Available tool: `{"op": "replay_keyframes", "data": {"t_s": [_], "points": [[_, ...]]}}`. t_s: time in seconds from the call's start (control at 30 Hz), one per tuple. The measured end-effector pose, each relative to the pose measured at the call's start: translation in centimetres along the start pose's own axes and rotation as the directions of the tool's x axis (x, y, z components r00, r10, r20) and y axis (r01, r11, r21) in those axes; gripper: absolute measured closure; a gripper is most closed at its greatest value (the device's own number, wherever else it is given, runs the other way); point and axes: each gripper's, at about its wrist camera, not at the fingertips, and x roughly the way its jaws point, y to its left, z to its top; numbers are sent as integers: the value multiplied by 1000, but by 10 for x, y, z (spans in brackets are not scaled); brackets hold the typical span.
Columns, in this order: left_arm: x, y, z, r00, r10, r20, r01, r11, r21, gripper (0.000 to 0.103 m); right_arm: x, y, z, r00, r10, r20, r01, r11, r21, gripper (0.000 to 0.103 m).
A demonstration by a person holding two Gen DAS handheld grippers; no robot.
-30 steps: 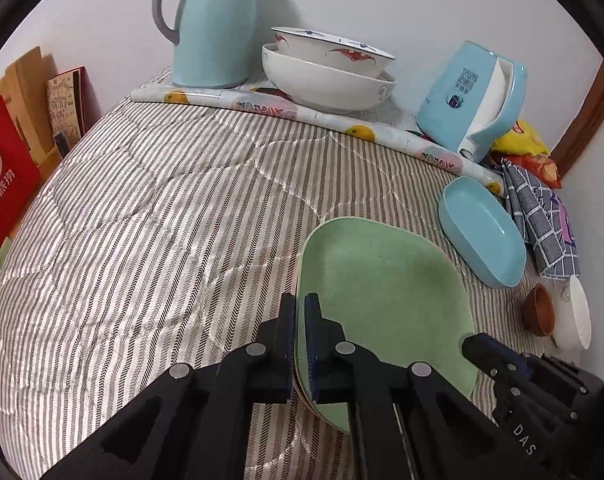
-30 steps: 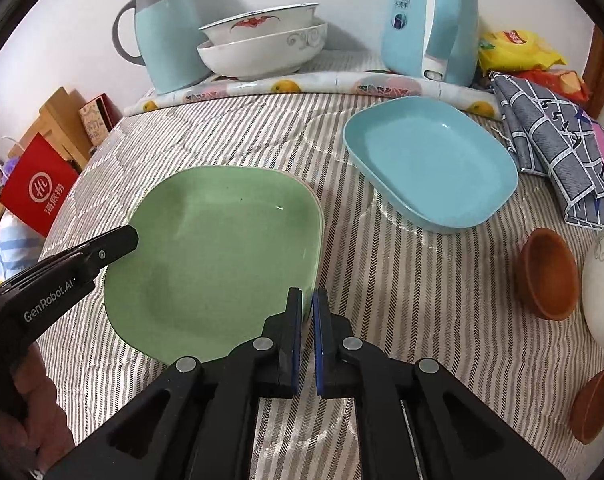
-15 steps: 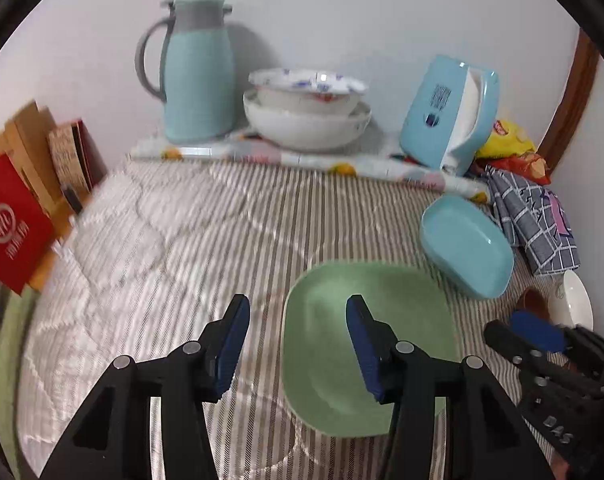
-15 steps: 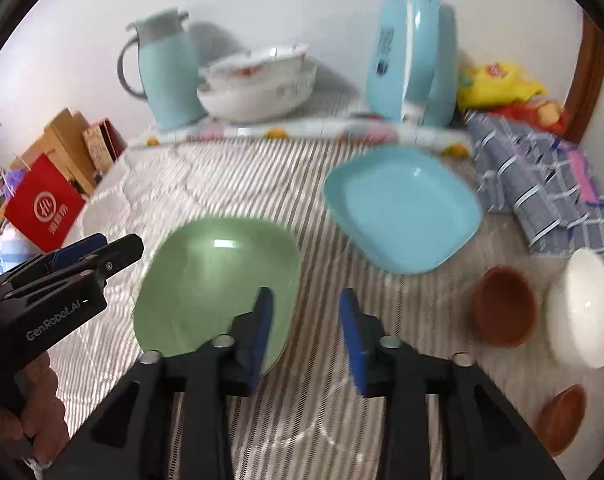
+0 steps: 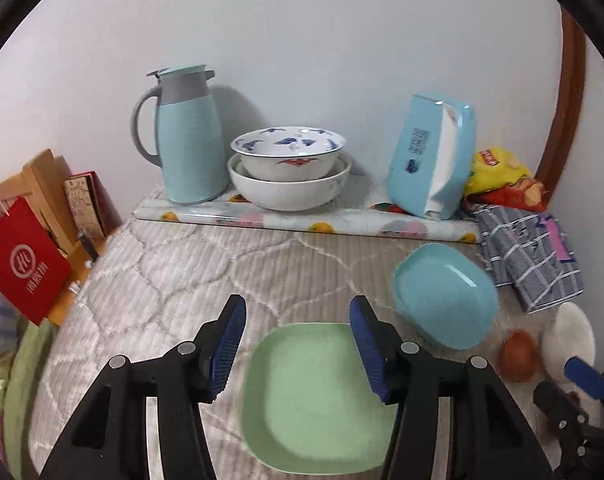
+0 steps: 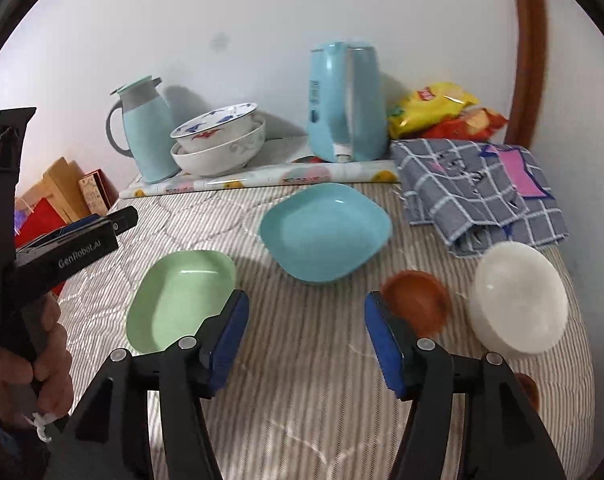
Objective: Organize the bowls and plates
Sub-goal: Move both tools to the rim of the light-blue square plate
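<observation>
on the striped quilted bed cover [image 6: 302, 380], the pale green squarish plastic plate [image 6: 182, 300] is our landmark, lying flat and free. the left gripper [image 5: 298, 344] hangs above it with its jaws parted to a middling width and nothing between them; the green plate sits just below and ahead of the blue pads [image 5: 228, 346]. the right gripper [image 6: 303, 344] has its jaws opening, only bare cover showing in the gap, and it points to the right of the green plate.

up and to the right of the green plate, close by but with a strip of cover between them, rests the light blue squarish plastic plate [image 6: 325, 232], one corner turned toward the right gripper. further right of the green plate sit a small brown bowl [image 6: 415, 300] and a white round bowl [image 6: 519, 300], close together; whether they touch i cannot tell. behind the green plate, against the wall, two white patterned bowls [image 5: 288, 172] are nested beside a pale blue jug [image 5: 188, 136].

my read: the blue plate is the next candidate, it lies ahead and slightly left of the right gripper, and that hand looks the nearer one.
</observation>
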Motion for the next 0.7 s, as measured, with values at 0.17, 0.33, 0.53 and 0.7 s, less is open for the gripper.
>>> {"op": "replay_keyframes", "data": {"t_s": [0.17,0.33,0.53,0.7], "points": [[8,-26,-4,998,-37,-55,37,999,10,51,-9,-24,-5,999,-50,1,50,999,-2,43],[16,-54,-2,997,-37,-64,39,999,27,51,-10,-48,2,998,-67,-10,67,998,15,43],[30,-77,7,996,-46,-75,49,998,40,51,-3,-66,16,998,-62,-8,62,998,19,43],[48,-80,13,990,-86,-108,87,996,13,51,13,-74,26,999,-48,-19,49,998,34,43]]}}
